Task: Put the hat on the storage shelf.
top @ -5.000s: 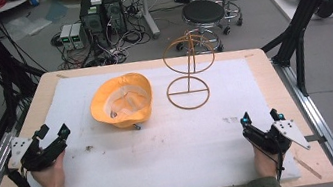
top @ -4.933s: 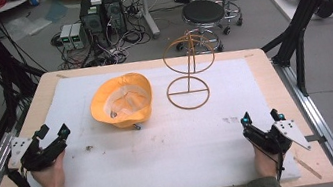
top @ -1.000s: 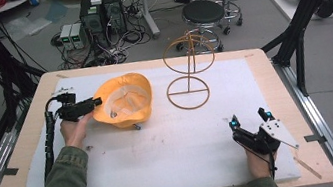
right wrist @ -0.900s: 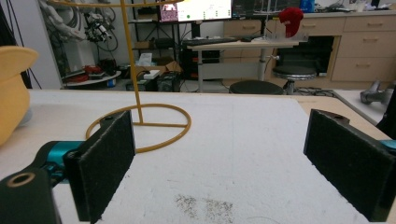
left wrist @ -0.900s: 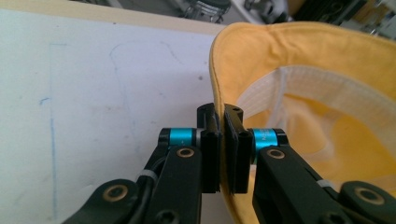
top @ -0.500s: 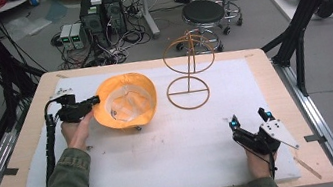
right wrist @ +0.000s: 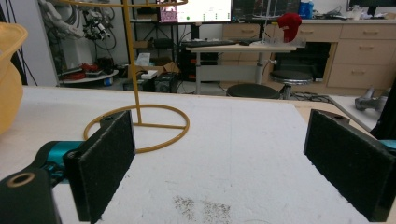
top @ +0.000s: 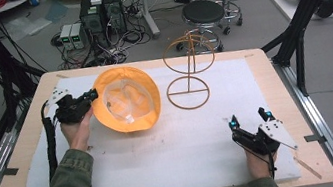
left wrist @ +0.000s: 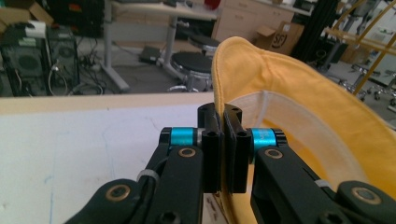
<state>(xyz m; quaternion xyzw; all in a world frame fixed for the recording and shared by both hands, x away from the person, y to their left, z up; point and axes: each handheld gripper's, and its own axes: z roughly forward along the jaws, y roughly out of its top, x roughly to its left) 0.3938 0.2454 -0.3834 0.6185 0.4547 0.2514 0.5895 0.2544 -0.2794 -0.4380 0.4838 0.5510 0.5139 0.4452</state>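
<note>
Black left claw (left wrist: 223, 140): jaws have just closed, now clamped on the near-left brim of the yellow hat (top: 126, 99), fabric pinched between them. Hat: crown-down, lining showing, far-left on the white surface (top: 174, 158); a second ago it lay flat just beyond the open jaws, now its gripped edge is tipped up. Judged: grasp made, lift beginning. Gold wire stand (top: 190, 69): upright, right of the hat, well apart, likely destination. Right claw (top: 249, 120): jaws wide apart, empty, resting near-right, unmoved.
</note>
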